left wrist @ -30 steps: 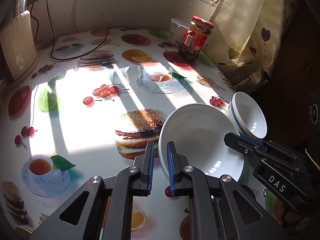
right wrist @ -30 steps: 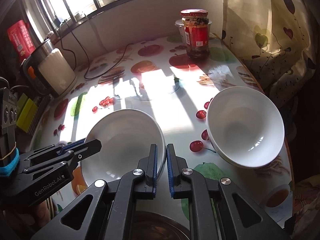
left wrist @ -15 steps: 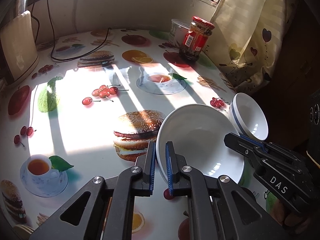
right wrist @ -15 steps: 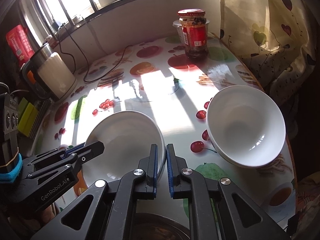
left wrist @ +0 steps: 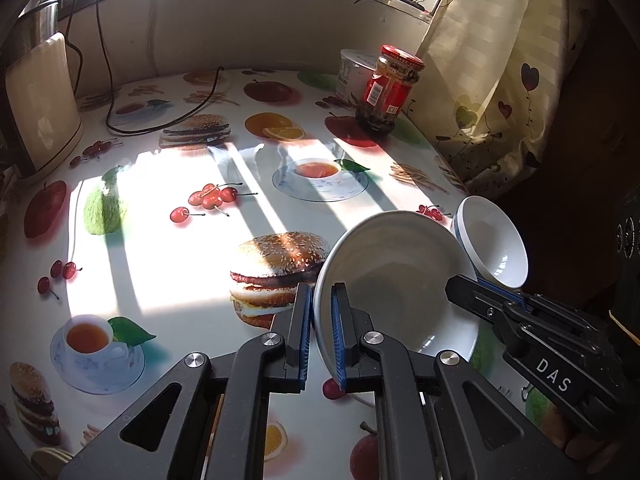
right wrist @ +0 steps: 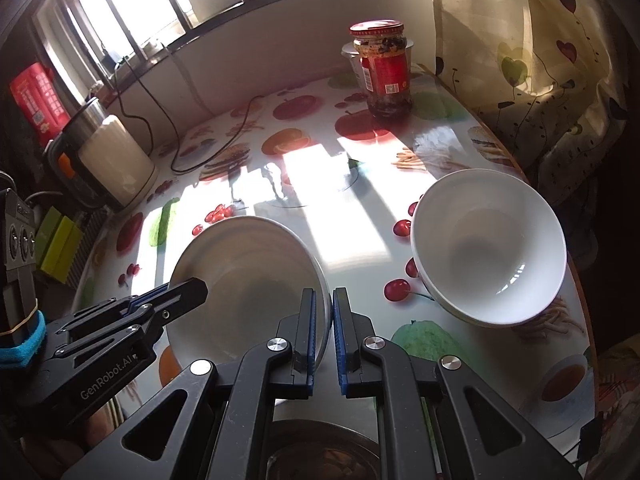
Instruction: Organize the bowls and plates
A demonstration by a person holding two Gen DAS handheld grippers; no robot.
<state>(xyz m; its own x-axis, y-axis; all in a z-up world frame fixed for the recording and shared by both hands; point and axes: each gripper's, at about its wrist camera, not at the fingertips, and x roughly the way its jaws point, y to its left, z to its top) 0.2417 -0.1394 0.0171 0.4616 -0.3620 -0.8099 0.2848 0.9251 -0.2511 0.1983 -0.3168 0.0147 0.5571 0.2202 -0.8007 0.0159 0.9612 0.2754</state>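
Gripping opposite rims, the left claw (left wrist: 320, 316) and right claw (right wrist: 325, 314) clench one smooth, round white plate (left wrist: 400, 280), tilted between them; a glossy bowl (right wrist: 488, 246) sits right of the right claw.

Plate (right wrist: 248, 276) left of bowl (right wrist: 488, 244) on table (right wrist: 360, 220), jar (right wrist: 382, 68) behind

"DAS" on right tongs (left wrist: 464, 294); "GenRobot.AI" on left tongs (right wrist: 192, 292).

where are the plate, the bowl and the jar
plate (right wrist: 248, 276): right wrist view, on its inner surface
bowl (right wrist: 488, 244): right wrist view, on its inside
jar (right wrist: 386, 74): right wrist view, on its red label
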